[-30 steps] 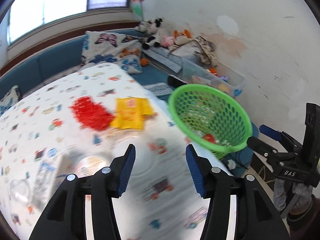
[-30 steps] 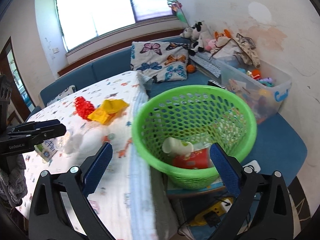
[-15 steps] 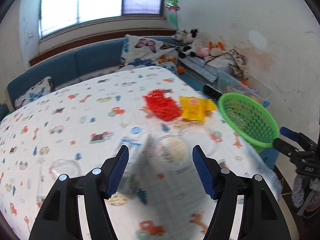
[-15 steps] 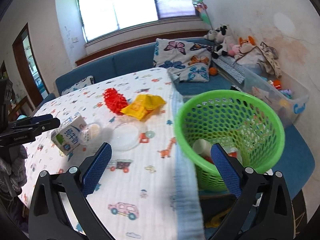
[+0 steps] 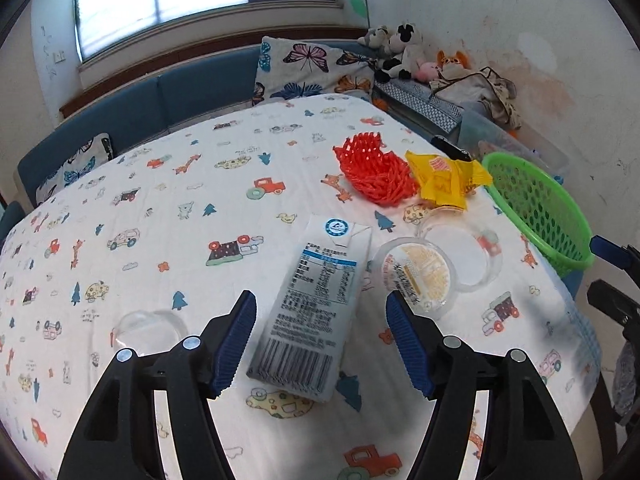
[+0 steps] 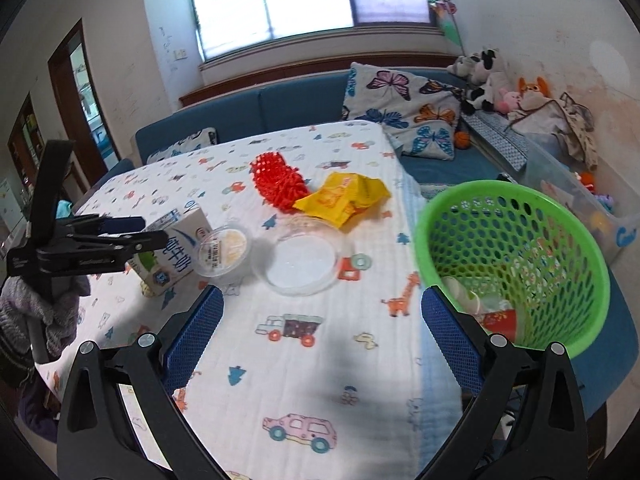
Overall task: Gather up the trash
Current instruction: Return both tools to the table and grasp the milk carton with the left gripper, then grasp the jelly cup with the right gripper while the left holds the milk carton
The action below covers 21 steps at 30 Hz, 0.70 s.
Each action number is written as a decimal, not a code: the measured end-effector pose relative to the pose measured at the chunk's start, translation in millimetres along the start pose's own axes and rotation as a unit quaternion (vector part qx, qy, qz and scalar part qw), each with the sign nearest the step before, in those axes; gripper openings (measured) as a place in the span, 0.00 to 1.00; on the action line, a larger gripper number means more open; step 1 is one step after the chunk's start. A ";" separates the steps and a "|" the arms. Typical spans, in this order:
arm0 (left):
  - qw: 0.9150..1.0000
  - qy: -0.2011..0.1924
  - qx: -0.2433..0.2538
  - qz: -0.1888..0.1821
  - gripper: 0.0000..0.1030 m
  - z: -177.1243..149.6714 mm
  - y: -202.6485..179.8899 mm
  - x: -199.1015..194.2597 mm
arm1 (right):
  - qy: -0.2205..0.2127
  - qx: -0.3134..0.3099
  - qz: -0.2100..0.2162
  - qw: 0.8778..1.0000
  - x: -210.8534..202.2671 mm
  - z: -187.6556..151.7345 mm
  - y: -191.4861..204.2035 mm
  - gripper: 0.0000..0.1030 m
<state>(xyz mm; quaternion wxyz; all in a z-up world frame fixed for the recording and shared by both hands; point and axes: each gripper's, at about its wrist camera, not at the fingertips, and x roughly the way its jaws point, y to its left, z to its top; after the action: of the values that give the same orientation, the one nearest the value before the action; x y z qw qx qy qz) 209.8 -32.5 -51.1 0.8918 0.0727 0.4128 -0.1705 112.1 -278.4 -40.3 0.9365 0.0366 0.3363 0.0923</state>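
Left wrist view: left gripper (image 5: 320, 338) spread, nothing pinched, jaws just opened wider; milk carton (image 5: 314, 308) lies flat between and ahead of them, long axis running away, slightly right. Printed tablecloth (image 5: 160, 200).

Right wrist view: right gripper (image 6: 322, 332) spread, empty, farther from the carton; green basket (image 6: 516, 268) off the table's right edge. Blue sofa (image 6: 280, 108) behind.

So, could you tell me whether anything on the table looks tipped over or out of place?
Yes: the milk carton lies flat on its side rather than upright, and the yellow wrapper sits crumpled beside the red mesh.
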 end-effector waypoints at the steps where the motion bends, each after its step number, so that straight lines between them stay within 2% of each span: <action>1: 1.000 0.003 0.001 -0.003 0.63 0.8 1.0 3.0 | 0.001 -0.002 0.001 1.000 1.4 0.0 1.6 0.96; 4: 1.000 0.013 -0.002 -0.010 0.63 1.9 4.8 10.9 | 0.006 -0.006 0.007 1.000 6.8 -0.3 6.7 0.96; 8: 0.999 0.023 -0.007 -0.022 0.52 2.3 8.4 19.5 | 0.011 -0.011 0.013 1.000 11.2 -0.9 12.1 0.96; 14: 0.999 0.024 -0.011 -0.045 0.42 1.7 8.8 25.5 | 0.019 -0.020 0.020 0.999 19.5 -1.1 20.5 0.96; 21: 0.999 0.013 -0.012 -0.043 0.40 1.2 8.4 24.4 | 0.027 -0.034 0.030 0.999 29.3 1.2 32.8 0.96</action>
<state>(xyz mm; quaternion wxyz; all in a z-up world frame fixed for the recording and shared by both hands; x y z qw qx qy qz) 228.4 -31.0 -69.0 0.8790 0.0465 0.4292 -0.2023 130.2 -240.5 -53.3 0.9247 0.0125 0.3565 0.1331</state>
